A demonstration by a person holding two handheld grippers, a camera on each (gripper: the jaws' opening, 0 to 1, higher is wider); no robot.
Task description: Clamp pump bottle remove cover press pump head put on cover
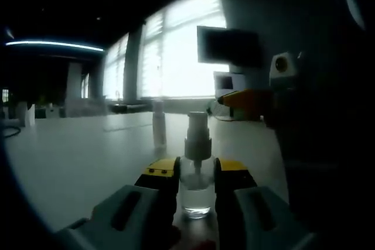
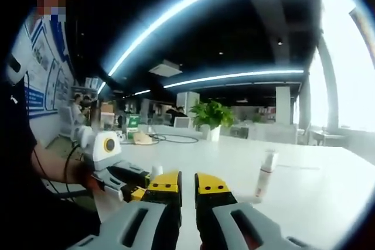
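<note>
R gripper [image 2: 187,187] low in front, yellow-tipped jaws nearly together, nothing between. L gripper [image 2: 126,182] comes in from left, near a white pump head [image 2: 156,170]. Clear cover [image 2: 265,180] stands upright on white table [image 2: 316,185], right side. Potted plant [image 2: 212,118] at back.

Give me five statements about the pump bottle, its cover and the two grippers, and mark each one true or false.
1. The left gripper is clamped on the pump bottle. True.
2. The cover sits on the pump head. False: the pump head is bare, and the cover stands apart on the table, beyond the bottle.
3. The right gripper holds the cover. False: its jaws are nearly together with nothing between them; in the right gripper view the cover stands on the table to its right.
4. The pump bottle is lying on its side. False: it stands upright between the jaws.
5. The bottle's body is clear. True.
</note>
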